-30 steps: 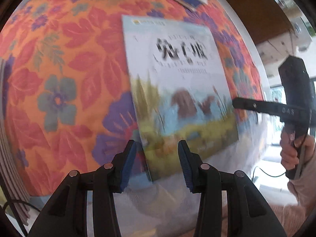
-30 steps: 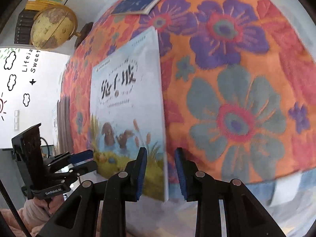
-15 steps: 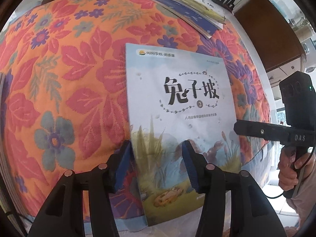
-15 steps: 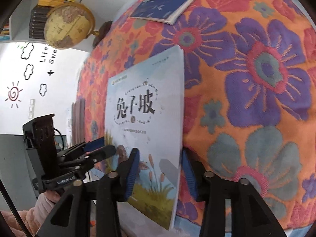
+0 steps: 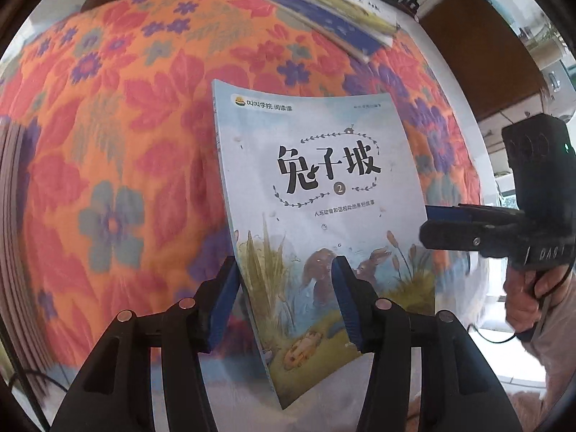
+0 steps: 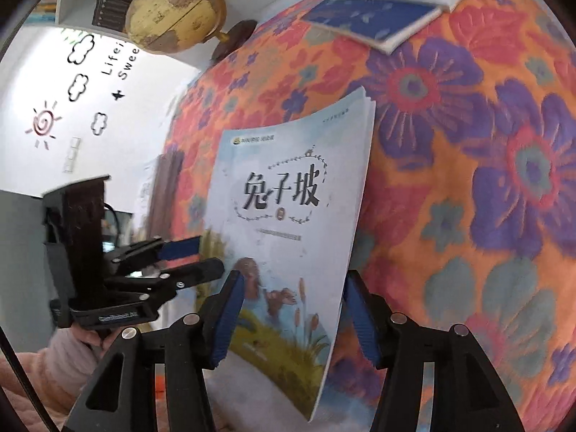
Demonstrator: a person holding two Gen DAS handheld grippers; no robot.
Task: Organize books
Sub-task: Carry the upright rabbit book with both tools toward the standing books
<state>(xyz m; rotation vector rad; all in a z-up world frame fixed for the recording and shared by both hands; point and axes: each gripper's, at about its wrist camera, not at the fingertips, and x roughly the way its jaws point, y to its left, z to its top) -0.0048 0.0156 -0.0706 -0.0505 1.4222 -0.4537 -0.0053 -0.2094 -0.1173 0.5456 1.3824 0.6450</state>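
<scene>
Over the floral tablecloth [image 5: 108, 187], near the globe [image 6: 172, 10], a picture book [image 5: 324, 194] sits between left tongs [image 5: 284, 302] and right tongs [image 6: 295, 313]. Both sets gape, pads off the cover, right tongs just widening. Closing squarely on opposite edges should stop it slipping.

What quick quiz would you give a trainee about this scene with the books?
1. True or false: the book cover bears a circled 2.
2. What stands beyond the cloth? A) globe; B) kettle; C) clock.
3. Fill in: the cloth's pattern is ____.
Key: 1 true; 2 A; 3 flowers.
</scene>
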